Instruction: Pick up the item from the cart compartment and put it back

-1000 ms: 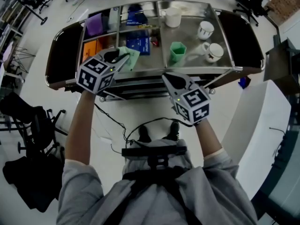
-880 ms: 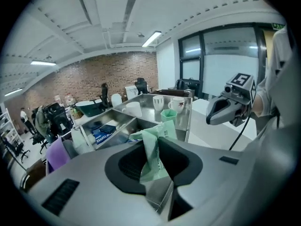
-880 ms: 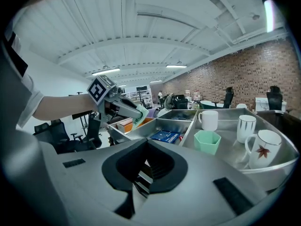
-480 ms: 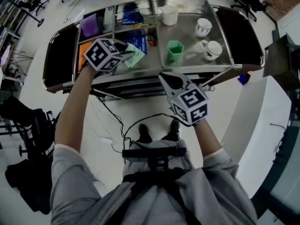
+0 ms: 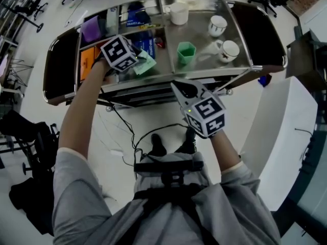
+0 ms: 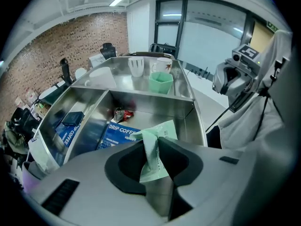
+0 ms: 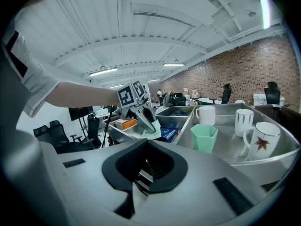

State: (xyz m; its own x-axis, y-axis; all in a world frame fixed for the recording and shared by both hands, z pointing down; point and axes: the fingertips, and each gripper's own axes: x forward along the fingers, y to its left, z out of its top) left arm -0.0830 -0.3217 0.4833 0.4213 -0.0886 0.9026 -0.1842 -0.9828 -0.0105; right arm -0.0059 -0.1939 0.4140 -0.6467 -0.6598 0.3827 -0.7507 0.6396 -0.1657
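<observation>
Pick-up looked done: the left hand-held gripper (image 6: 151,149) pinched a pale green packet (image 6: 164,130) over the cart compartment (image 6: 155,101) beneath it, release still pending; the right hand-held gripper (image 5: 178,87) was closed, empty.

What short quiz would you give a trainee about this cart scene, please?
1. True or false: the left gripper is shut on a pale green packet.
2. The green cup shares its compartment with: A) white mugs, B) blue coffee packets, C) an orange box.
3. Fill in: the right gripper holds ____.
Key: 1 true; 2 A; 3 nothing.
</observation>
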